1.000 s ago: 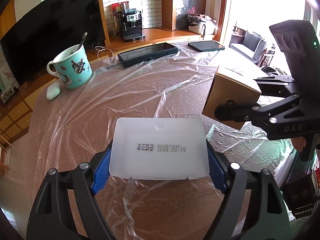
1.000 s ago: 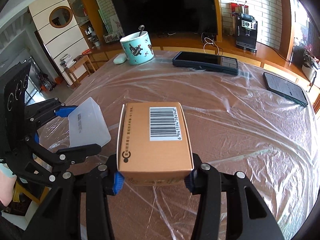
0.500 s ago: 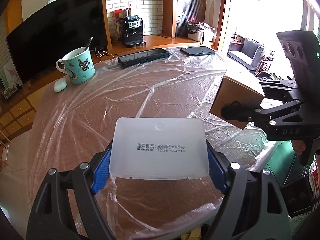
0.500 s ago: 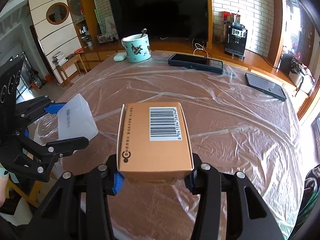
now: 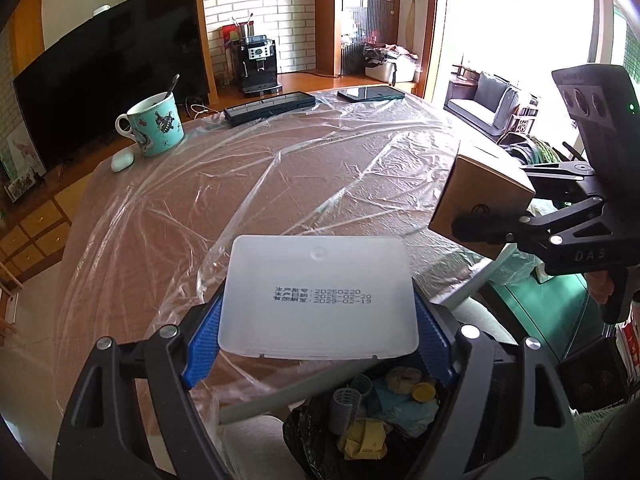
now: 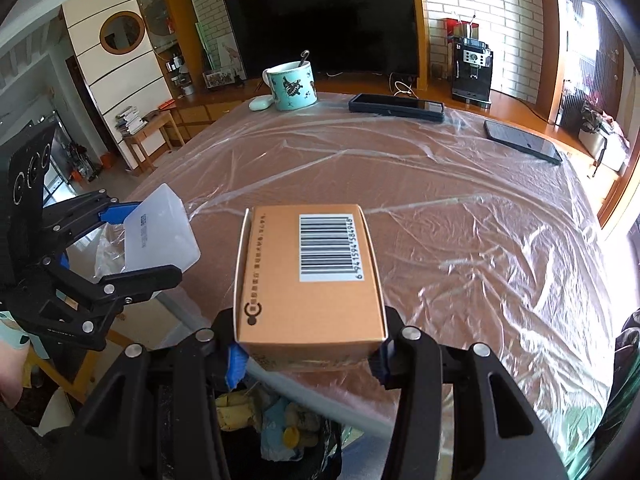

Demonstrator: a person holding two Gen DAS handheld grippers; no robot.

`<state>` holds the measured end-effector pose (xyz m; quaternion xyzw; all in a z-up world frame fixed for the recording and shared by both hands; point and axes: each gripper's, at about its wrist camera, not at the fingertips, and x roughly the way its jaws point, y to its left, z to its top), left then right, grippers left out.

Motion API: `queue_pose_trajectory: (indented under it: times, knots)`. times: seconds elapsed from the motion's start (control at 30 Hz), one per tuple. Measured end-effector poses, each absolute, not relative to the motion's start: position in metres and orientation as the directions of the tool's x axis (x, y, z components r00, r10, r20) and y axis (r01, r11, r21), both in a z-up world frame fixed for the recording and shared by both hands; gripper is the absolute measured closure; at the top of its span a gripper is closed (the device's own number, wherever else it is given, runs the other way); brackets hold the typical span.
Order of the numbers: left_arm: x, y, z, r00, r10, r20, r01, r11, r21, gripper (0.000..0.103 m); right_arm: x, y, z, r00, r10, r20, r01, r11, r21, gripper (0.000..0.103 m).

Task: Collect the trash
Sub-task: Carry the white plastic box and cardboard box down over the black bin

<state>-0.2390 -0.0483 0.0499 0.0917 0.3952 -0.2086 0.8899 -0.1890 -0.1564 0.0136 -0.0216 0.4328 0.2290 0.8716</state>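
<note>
My left gripper (image 5: pixel 318 338) is shut on a white translucent plastic box (image 5: pixel 318 294) with a printed date, held over the table's near edge; it also shows in the right wrist view (image 6: pixel 160 236). My right gripper (image 6: pixel 308 360) is shut on a brown cardboard box (image 6: pixel 308 276) with a barcode; it also shows at the right of the left wrist view (image 5: pixel 480 196). Below both grippers is a black-lined trash bin (image 5: pixel 372 428) holding crumpled yellow and blue wrappers and a grey roller; it also shows in the right wrist view (image 6: pixel 280 424).
The round table (image 5: pixel 280 184) is covered in clear plastic film. At its far side stand a teal mug with a spoon (image 5: pixel 154 128), a white earbud case (image 5: pixel 122 160), a dark tablet (image 5: pixel 270 106) and a phone (image 5: pixel 370 93). A TV and coffee machine stand behind.
Both grippers have pulled back from over the table towards its near edge, each carrying its box. The trash bin has come into view beneath them.
</note>
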Motion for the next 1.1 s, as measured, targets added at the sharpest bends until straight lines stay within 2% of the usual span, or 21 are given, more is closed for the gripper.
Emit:
queue_pose_trajectory:
  times: [0.5,1.1]
  knots:
    - [-0.298,-0.049,0.042,0.546,-0.354,-0.760,0.519,0.855,-0.025,0.021,-0.248,-0.148,0.000,0.431,0.452,-0.781,-0.496,0.842,0.213,0.056]
    - [-0.324,-0.062,-0.002,0.442,-0.350,-0.826,0.565,0.824,-0.047,0.021,-0.280,-0.140,-0.040,0.330,0.433,-0.839,-0.512,0.829,0.227,0.056]
